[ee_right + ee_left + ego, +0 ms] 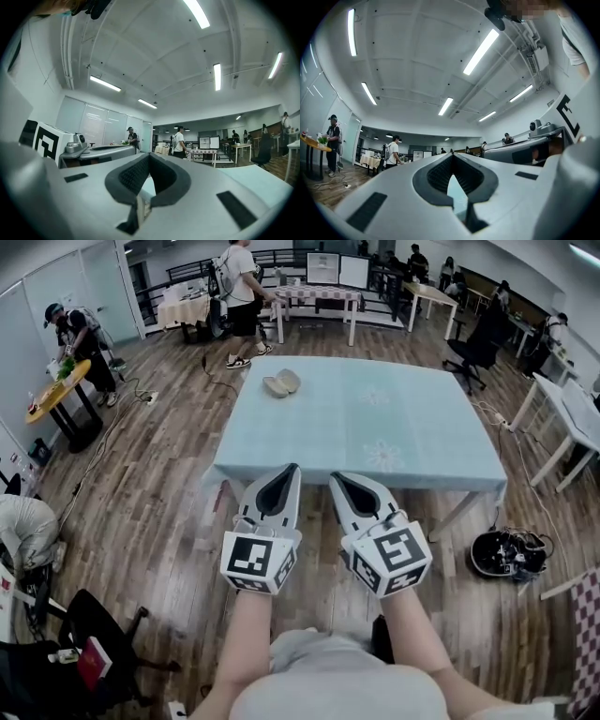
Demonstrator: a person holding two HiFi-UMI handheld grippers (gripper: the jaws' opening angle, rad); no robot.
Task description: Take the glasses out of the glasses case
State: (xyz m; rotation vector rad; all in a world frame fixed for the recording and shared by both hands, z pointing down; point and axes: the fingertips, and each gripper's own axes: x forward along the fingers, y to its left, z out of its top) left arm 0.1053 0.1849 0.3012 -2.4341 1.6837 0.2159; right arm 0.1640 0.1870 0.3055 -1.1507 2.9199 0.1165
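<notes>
Hanging side by side above the plank floor [141, 521], just short of the near edge of the table [431, 442], were two grippers with smooth grey plastic shells. The left gripper [289, 471] had its ribbed black pads pressed together at the tip, leaving a teardrop-shaped hollow behind them with nothing in it; its own view showed the same closed tip [452, 155]. The right gripper [337, 478] was closed and empty in the same way, its pads meeting at a point [149, 155]. Each carried one cube with black-and-white square markers, the left cube [260, 562] and the right cube [389, 559], two in all.

One rectangular table stood ahead, draped in a matte pale blue cloth with two faint white flower prints. One glasses case [281, 383] lay on it near the far left corner, well apart from both grippers. The case was cream-coloured, with two rounded shells showing like an opened clamshell. Its contents were too small to make out.
</notes>
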